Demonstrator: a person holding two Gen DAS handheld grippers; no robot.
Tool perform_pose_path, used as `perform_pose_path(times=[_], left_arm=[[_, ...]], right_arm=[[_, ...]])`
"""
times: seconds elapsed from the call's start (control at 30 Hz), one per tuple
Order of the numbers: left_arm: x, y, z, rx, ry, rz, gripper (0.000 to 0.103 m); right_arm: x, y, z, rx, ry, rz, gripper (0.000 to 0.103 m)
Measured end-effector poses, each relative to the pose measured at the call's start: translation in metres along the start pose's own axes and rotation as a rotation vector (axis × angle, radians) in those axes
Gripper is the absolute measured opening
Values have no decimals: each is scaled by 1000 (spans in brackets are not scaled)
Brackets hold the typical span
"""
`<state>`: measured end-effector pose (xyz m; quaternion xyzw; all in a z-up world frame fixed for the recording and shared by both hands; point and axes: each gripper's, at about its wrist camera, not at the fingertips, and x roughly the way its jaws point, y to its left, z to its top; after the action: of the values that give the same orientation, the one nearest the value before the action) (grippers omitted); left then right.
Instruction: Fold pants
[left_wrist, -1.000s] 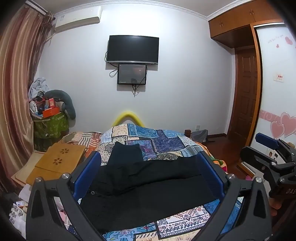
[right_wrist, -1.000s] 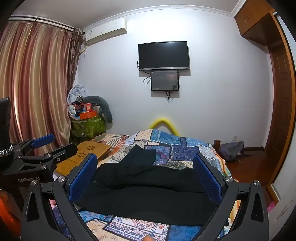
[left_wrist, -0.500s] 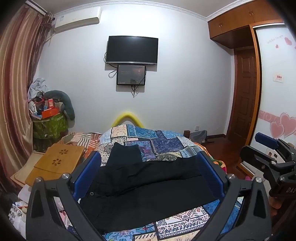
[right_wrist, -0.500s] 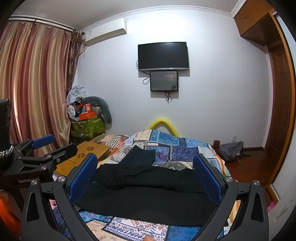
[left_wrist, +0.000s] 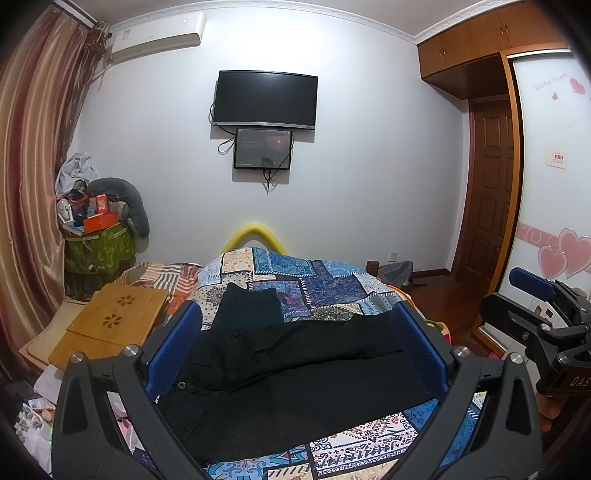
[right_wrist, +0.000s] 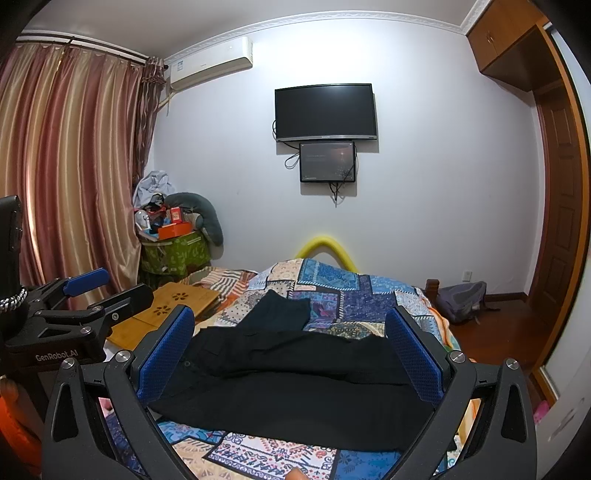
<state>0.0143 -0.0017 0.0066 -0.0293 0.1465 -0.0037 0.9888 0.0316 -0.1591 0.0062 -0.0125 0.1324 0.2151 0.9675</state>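
Black pants (left_wrist: 295, 376) (right_wrist: 295, 384) lie spread flat across the near part of a bed, waistband with a button at the left, legs running right. A second dark folded garment (left_wrist: 247, 306) (right_wrist: 280, 310) rests just beyond them. My left gripper (left_wrist: 295, 354) hangs above the pants, open, with nothing between its blue pads. My right gripper (right_wrist: 291, 354) is also open and empty, held above the same pants. Each gripper shows at the edge of the other's view: the right one (left_wrist: 543, 317), the left one (right_wrist: 74, 314).
The bed carries a blue patchwork quilt (left_wrist: 314, 284) (right_wrist: 351, 291). A wooden lap desk (left_wrist: 110, 321) (right_wrist: 173, 306) lies at its left side. A cluttered green box (left_wrist: 99, 247) stands by the curtain. A grey bag (right_wrist: 461, 299) sits on the floor near the door.
Both views have shifted only slightly. The pants lie as before and both grippers stay open.
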Motion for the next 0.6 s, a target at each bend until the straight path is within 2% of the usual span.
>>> perform_pose_path(times=[0.13,0.17,0.6], left_arm=[[4,-4,4,-1,2,3,103],[-3,5,-9,-2,-3,4,103],[0,7,-13,-4,-4,7,103]], right_arm=[[0,0,0,0,1,1,103],[0,-1,1,0,1,0,103],[0,-1,0,0,0,1,103]])
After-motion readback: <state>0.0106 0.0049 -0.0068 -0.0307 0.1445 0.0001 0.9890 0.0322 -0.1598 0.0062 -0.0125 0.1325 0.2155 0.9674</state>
